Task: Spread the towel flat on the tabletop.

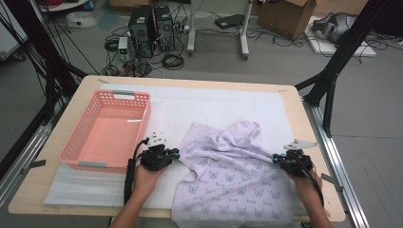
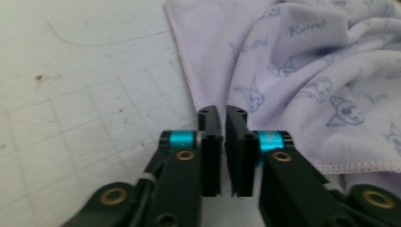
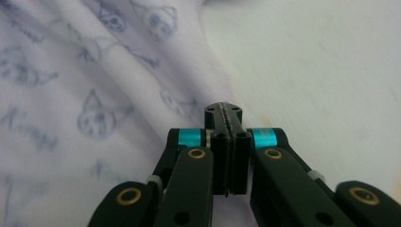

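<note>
tabletop (image 1: 304, 142), white mat | towel (image 1: 228, 171) bunched at 5 o'clock | left claw (image 2: 223, 113) barely parted, nothing gripped | right claw (image 3: 223, 109) pinched on towel edge | risk: one-sided pull just drags it

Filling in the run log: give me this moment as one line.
work: towel on table | left hand-held gripper: slightly open, empty, at towel corner | right hand-held gripper: shut at towel edge | basket: empty

towel (image 1: 233, 166): soft matt lilac cloth, printed
basket (image 1: 85, 142): glossy pink plastic, perforated
table (image 1: 309, 137): smooth pale wood
</note>
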A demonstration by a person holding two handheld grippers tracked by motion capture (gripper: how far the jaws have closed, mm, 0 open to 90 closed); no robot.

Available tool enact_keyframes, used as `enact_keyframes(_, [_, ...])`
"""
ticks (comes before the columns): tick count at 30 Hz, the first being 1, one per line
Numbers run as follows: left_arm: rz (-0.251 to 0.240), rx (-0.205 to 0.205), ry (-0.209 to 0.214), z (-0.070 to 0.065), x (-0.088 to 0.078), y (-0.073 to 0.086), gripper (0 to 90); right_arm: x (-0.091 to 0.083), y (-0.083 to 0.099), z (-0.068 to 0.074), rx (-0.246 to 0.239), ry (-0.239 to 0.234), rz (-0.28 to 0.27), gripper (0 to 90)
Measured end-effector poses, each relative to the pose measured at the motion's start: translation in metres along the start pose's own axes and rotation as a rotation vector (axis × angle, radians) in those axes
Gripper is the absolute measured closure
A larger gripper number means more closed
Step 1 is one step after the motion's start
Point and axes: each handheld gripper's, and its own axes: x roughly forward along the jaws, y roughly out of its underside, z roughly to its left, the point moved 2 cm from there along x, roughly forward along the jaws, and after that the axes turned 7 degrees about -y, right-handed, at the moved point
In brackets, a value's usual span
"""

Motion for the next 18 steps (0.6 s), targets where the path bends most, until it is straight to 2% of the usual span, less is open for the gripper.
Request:
enact_keyframes(1, [-0.018,-0.014,0.01,0.0,0.001,-0.003,68.0,-0.006,0.006,-0.003,0.018,-0.002,-0.009,90.0])
enact_keyframes(3, [-0.034,-0.013,0.004,0.0,0.002,-0.006,58.8,-0.012,0.011,-0.007,0.036,-0.018,-0.026,88.8])
enact_keyframes(4, [-0.074,-0.001,-0.01,-0.001,0.006,-0.013,58.5,-0.013,0.01,-0.007,0.031,-0.028,-0.043,84.0])
enact_keyframes(5, [-0.082,-0.004,-0.011,0.0,0.008,-0.016,56.5,-0.012,0.007,-0.006,0.027,-0.033,-0.055,81.0])
enact_keyframes(8, [-0.066,0.0,-0.024,0.001,0.014,-0.022,53.2,-0.001,-0.008,-0.002,0.028,-0.026,-0.078,61.3])
enact_keyframes(10, [-0.07,0.0,-0.027,0.002,0.022,-0.029,52.2,0.012,-0.019,0.0,0.025,-0.034,-0.094,54.4])
enact_keyframes(11, [-0.07,0.0,-0.027,0.002,0.022,-0.029,52.2,0.02,-0.022,0.0,0.023,-0.023,-0.084,53.6])
enact_keyframes(12, [-0.055,-0.002,-0.034,0.004,0.028,-0.033,52.2,0.027,-0.024,0.0,0.024,-0.003,-0.057,55.4])
enact_keyframes(13, [-0.055,-0.002,-0.034,0.004,0.028,-0.033,52.1,0.032,-0.025,0.0,0.022,-0.008,-0.034,60.0])
enact_keyframes(14, [-0.052,0.003,-0.033,0.004,0.033,-0.036,52.0,0.032,-0.025,-0.001,0.032,-0.03,-0.051,69.6])
enact_keyframes(15, [-0.045,0.01,-0.031,0.004,0.035,-0.037,52.0,0.03,-0.024,-0.001,0.033,-0.066,-0.047,82.3])
enact_keyframes(17, [-0.03,0.017,-0.031,0.004,0.041,-0.041,51.5,0.022,-0.018,-0.001,0.0,-0.057,-0.03,86.0])
enact_keyframes(18, [-0.027,0.022,-0.037,0.003,0.043,-0.042,51.3,0.016,-0.013,-0.001,0.007,-0.056,-0.022,86.4])
